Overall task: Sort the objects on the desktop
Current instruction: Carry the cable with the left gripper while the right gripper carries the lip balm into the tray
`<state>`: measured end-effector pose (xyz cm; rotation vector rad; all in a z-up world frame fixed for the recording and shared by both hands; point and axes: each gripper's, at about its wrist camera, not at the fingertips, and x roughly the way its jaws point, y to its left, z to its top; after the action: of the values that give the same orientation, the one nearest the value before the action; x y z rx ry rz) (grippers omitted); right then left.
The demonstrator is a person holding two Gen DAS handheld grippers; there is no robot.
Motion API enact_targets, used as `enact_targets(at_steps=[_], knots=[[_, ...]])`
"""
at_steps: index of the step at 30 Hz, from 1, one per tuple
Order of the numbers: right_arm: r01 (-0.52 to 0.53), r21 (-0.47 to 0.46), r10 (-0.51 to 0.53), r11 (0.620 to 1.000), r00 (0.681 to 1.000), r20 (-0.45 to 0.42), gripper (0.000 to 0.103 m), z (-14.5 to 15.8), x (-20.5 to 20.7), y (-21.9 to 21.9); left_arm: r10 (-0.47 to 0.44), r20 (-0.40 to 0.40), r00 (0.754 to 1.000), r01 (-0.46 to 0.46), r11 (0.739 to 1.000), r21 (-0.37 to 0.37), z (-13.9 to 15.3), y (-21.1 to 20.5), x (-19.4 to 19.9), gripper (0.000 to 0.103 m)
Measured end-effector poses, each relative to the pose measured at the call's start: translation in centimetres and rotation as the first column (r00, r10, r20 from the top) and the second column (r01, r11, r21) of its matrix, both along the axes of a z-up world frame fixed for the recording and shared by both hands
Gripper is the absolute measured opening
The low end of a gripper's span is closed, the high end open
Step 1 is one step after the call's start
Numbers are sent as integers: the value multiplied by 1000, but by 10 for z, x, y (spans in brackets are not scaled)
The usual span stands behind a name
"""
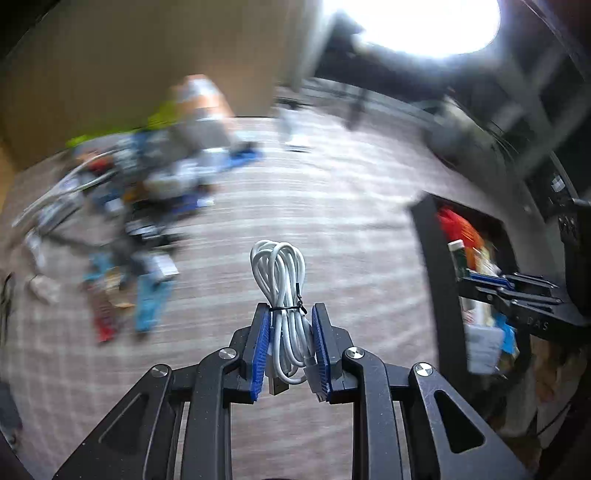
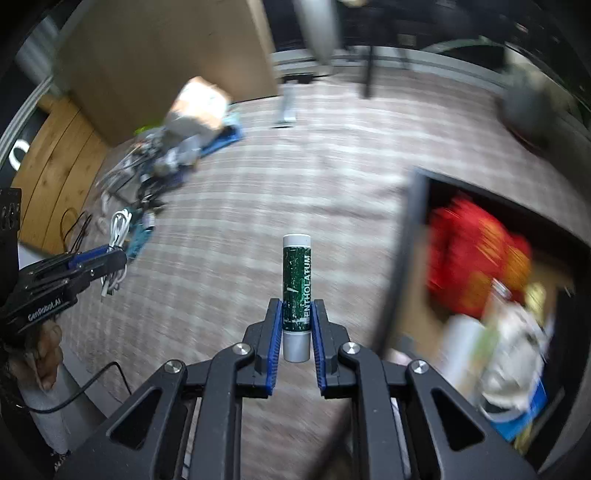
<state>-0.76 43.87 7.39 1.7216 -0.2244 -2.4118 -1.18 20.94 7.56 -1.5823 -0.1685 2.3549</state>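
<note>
Both grippers loaded: right gripper (image 2: 296,325) clamps upright green Mentholatum lip-balm stick (image 2: 296,291), left gripper (image 1: 289,332) pinches tied white USB cable bundle (image 1: 282,280). Black storage bin (image 2: 406,258) lies fwd-right, nearer right gripper.

A room in a home, with a checked cloth spread out for sorting small things.

A wide cloth (image 2: 295,177) with pale checks is seen under everything, and a messy pile of small things (image 1: 122,192) is heaped on it at the far left: cables, little packs and a taped box, all blurred. A black bin (image 2: 410,258) is set at the right, filled with red bags and packets. A big brown cardboard sheet (image 2: 166,48) is stood up behind the pile, and wooden boards (image 2: 51,162) are seen beside it. Bright light from a window (image 1: 413,22) is seen at the top.
</note>
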Motion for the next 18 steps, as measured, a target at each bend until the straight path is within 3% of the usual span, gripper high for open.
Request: enact_targets(at_steps=[3,8,18], knots=[[74,6,-74,997,997,0,16,5,28,36,-95,-5,995,95,995,16,8,43,8,22],[207,29,-207,978,978,1,16,8,75,91,-253,-11,967,253,966,44,16,118,25,22],[394,66,-396,917,918,18,16,8,149,169,-515,-12,857,515,856,55,23,242,82,22]])
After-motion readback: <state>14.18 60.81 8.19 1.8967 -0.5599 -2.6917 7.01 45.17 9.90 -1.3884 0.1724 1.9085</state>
